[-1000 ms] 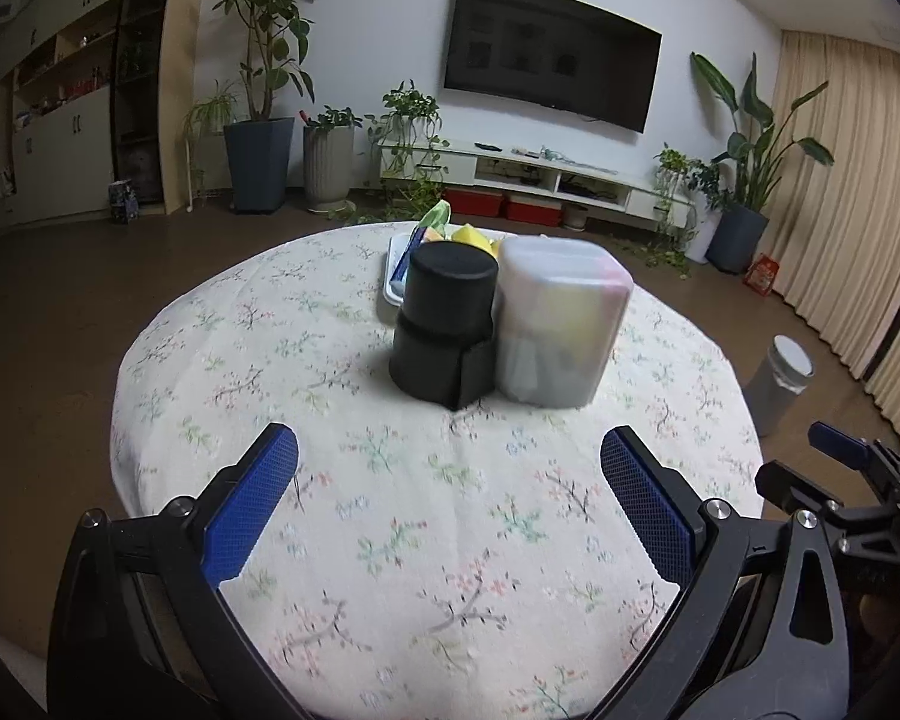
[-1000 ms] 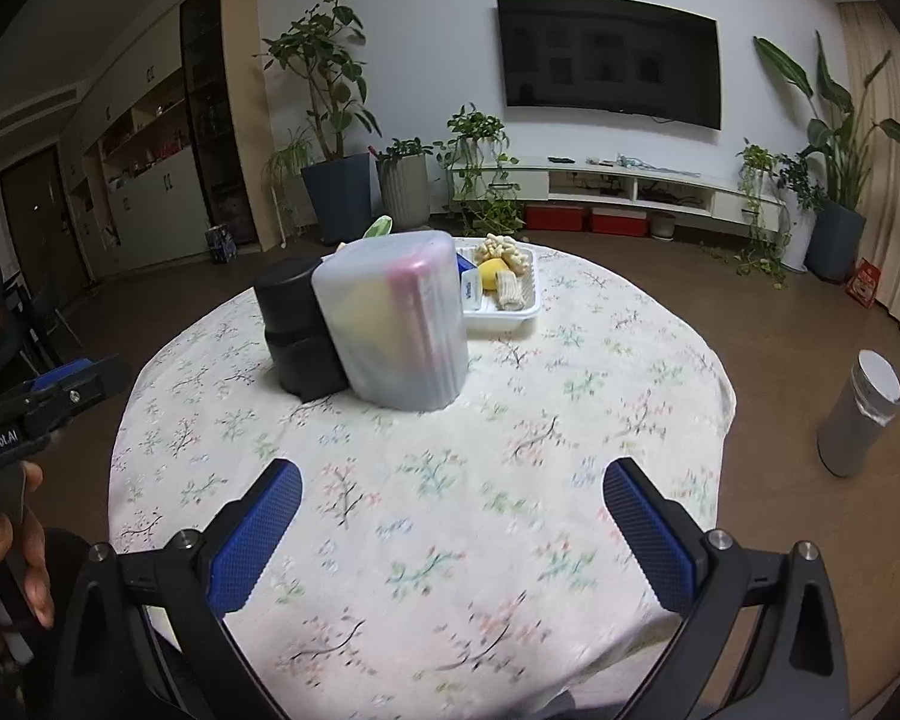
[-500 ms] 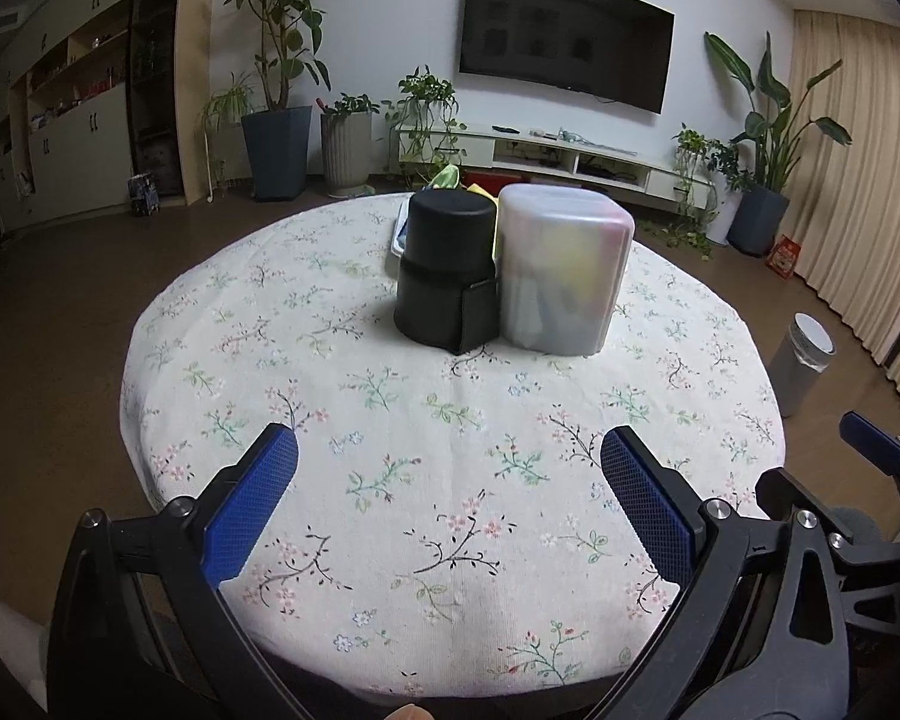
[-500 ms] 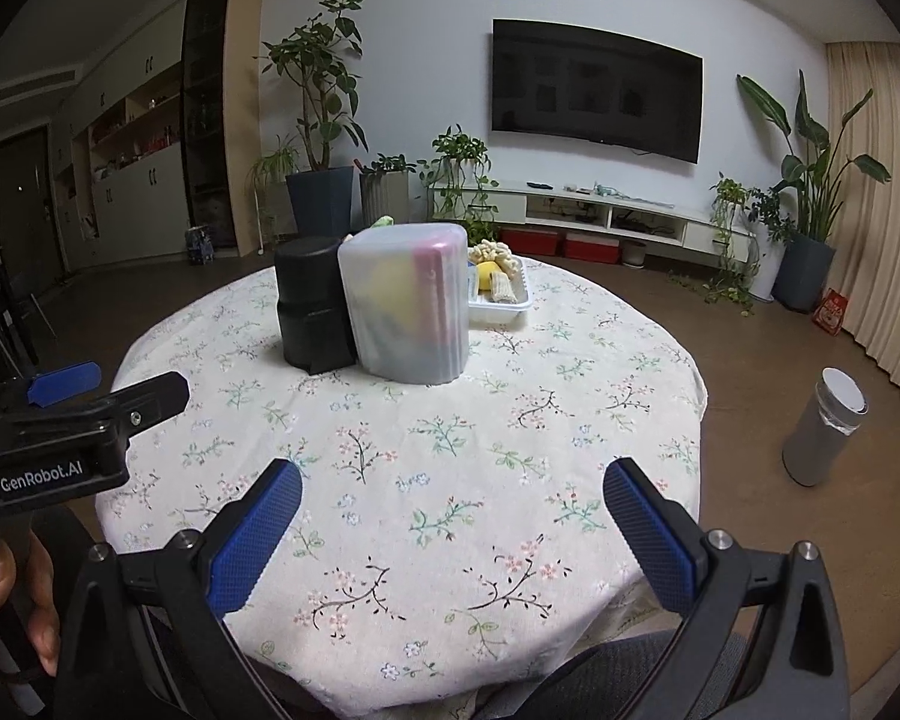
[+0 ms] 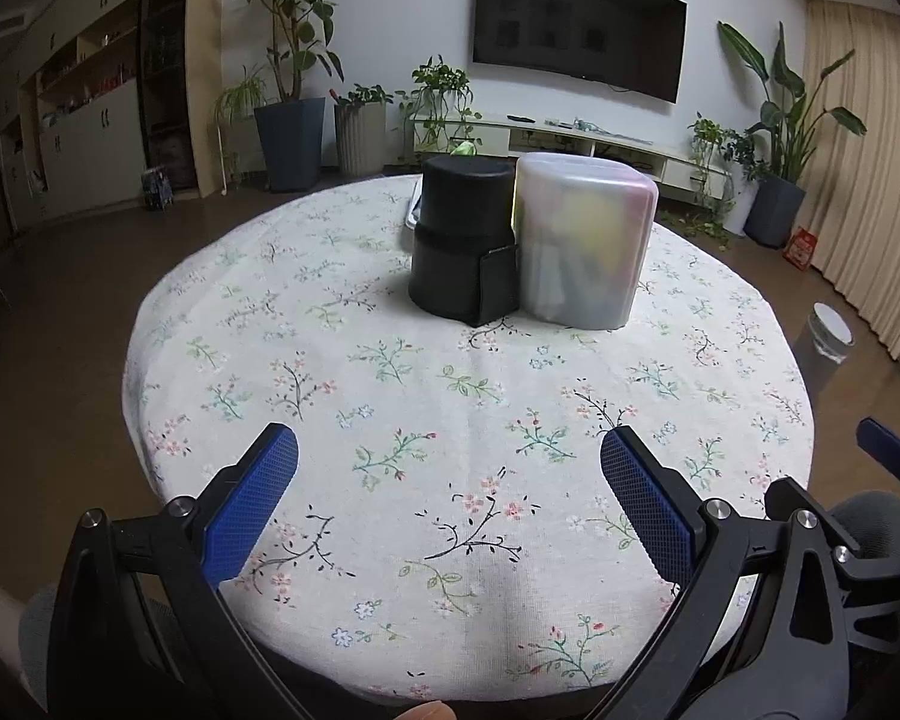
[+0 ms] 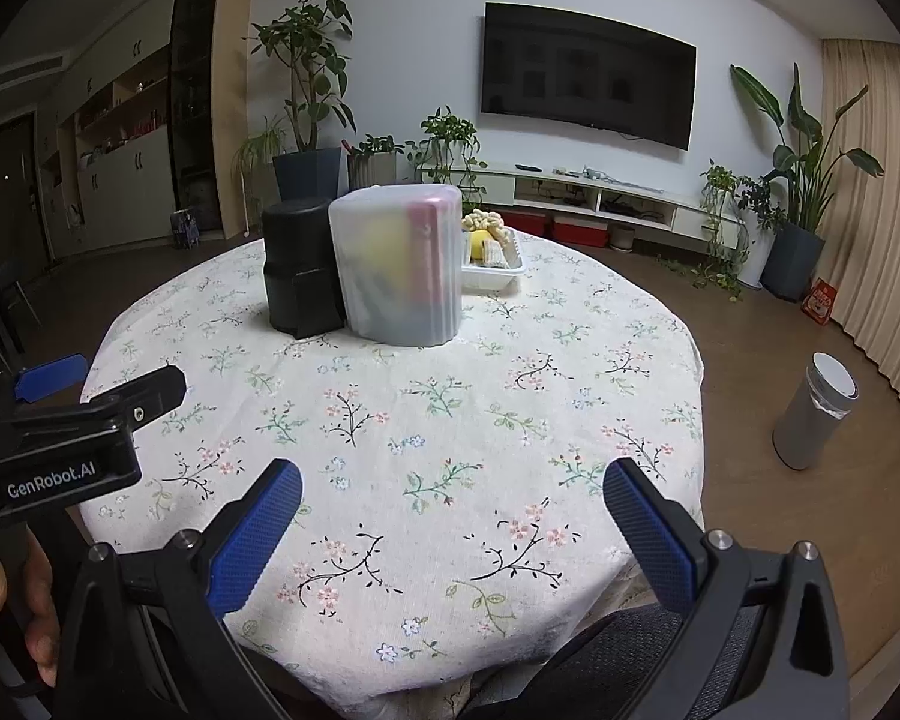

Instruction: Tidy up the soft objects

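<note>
We hold our left gripper (image 5: 449, 459) and right gripper (image 6: 452, 492) wide apart over the table's (image 5: 390, 420) near edge. The frosted tub (image 5: 582, 249) with soft things and the black tub (image 5: 459, 240) touch, far across the table.

Soft toys (image 6: 491, 234) heaped in white tray (image 6: 491, 276)

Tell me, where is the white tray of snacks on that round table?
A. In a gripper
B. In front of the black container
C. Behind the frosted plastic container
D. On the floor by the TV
C: the white tray sits on the table behind the frosted plastic container, partly hidden by it.
</note>
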`<state>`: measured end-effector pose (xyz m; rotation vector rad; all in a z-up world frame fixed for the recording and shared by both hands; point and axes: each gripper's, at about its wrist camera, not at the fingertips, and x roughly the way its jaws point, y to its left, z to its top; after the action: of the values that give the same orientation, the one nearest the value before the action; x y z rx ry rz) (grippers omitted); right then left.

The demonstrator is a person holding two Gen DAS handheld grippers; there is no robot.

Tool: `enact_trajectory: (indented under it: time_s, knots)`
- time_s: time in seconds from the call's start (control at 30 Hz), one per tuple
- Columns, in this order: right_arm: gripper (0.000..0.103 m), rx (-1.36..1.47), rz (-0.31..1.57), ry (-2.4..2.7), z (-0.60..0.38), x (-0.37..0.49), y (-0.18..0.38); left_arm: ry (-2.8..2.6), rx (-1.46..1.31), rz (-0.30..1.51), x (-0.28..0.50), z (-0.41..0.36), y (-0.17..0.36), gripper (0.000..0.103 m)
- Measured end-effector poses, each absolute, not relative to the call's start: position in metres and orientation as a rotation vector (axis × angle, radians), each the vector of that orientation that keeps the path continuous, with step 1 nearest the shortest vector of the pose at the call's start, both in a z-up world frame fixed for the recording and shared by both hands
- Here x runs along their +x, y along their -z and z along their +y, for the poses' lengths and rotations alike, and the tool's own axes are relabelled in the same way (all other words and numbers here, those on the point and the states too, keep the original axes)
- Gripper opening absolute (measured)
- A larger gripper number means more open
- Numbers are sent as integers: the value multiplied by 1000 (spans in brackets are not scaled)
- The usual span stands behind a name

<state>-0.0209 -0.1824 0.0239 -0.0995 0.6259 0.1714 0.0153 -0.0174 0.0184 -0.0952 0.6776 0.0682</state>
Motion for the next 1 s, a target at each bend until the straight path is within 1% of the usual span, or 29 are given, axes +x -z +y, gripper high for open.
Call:
enact_trajectory:
  time_s: [0.4,0.77,1.0]
  knots:
    - [103,-136,607,-154,-178,-24,-19,-42,-113,654,14,-18,-13,103]
    - [103,-134,613,-152,-179,-23,-18,-19,-164,674,15,-15,-10,103]
    - [103,-133,616,-151,-178,-22,-17,-41,-148,691,17,-15,-7,103]
